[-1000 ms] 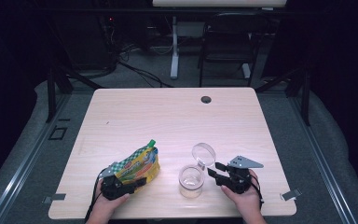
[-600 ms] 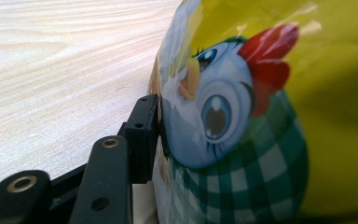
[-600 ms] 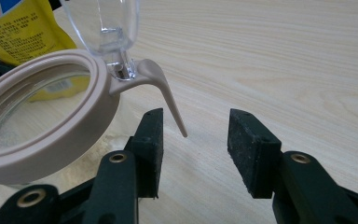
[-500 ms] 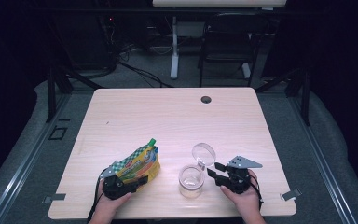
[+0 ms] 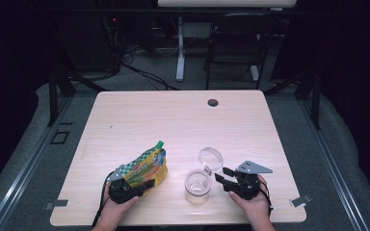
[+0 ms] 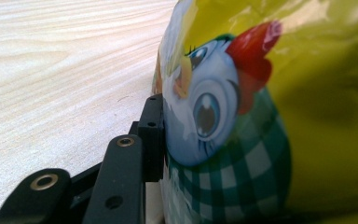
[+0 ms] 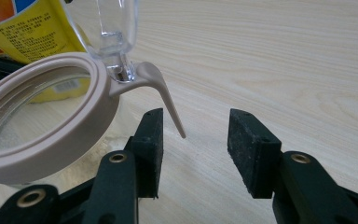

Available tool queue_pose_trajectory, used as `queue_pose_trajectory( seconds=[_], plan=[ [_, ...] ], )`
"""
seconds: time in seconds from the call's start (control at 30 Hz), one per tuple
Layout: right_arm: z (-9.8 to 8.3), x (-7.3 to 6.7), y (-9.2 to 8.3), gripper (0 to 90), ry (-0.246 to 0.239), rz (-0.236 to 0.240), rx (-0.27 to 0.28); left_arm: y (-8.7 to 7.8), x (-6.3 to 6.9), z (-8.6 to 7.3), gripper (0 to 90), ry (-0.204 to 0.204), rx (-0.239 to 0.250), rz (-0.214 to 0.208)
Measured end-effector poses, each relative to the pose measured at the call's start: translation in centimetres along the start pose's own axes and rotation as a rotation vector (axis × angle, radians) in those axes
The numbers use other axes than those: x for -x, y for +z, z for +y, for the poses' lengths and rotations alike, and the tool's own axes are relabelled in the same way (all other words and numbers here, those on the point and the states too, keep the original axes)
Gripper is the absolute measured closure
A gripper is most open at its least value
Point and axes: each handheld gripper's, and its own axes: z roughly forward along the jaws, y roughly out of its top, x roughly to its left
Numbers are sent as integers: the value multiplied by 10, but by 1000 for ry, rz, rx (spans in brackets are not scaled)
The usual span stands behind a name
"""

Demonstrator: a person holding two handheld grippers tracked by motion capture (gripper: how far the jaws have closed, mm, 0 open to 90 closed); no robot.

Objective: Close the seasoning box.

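On the left of the desk (image 5: 125, 115) lies a yellow snack bag (image 5: 147, 166). The left gripper (image 5: 125, 187) has just been closing its jaws around the bag's bottom, and one jaw touches it, likely to lift it. Next stands a clear jar (image 5: 197, 185), lid (image 5: 210, 159) flipped up, ready for filling. The right gripper (image 5: 231, 182) waits beside it, jaws wide and empty.

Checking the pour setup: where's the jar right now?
In the high view the jar stands near the table's front edge, lid flipped open, between the snack bag on its left and the right gripper.
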Motion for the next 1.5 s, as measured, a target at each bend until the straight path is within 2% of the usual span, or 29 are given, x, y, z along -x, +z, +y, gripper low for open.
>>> queue_pose_trajectory(
  seconds=[0.43, 0.73, 0.8, 0.83, 0.93, 1.03, 1.07, 1.2, 1.3, 1.43, 1.5],
  plan=[
    [0, 0, 0, 559, 6, 4, 7, -9, -1, 5, 640, -5, 30, -12],
    [1, 0, -1, 559, 5, 2, 9, -18, 4, 10, 640, 17, 51, -2],
    [1, 0, -2, 559, 2, 2, 8, -20, 5, 12, 640, 14, 74, 13],
    [1, 0, -2, 559, 2, 1, 9, -21, 5, 12, 640, 14, 80, 1],
    [1, 0, -2, 559, 2, 3, 10, -27, 7, 15, 640, 13, 100, 17],
    [1, -1, -2, 559, 4, 8, 15, -32, 6, 16, 640, 22, 107, 10],
    [1, -1, -3, 559, 3, 5, 14, -33, 7, 17, 640, 19, 116, 29],
    [2, -1, -3, 559, -4, 5, 17, -38, 8, 18, 640, 25, 122, 28],
    [2, -2, -4, 559, -6, 5, 16, -41, 9, 19, 640, 42, 130, 56],
    [2, -2, -4, 559, -8, 7, 15, -45, 7, 19, 640, 30, 139, 39],
    [2, -3, -4, 559, -10, 7, 15, -48, 8, 20, 640, 33, 139, 46]
  ],
)
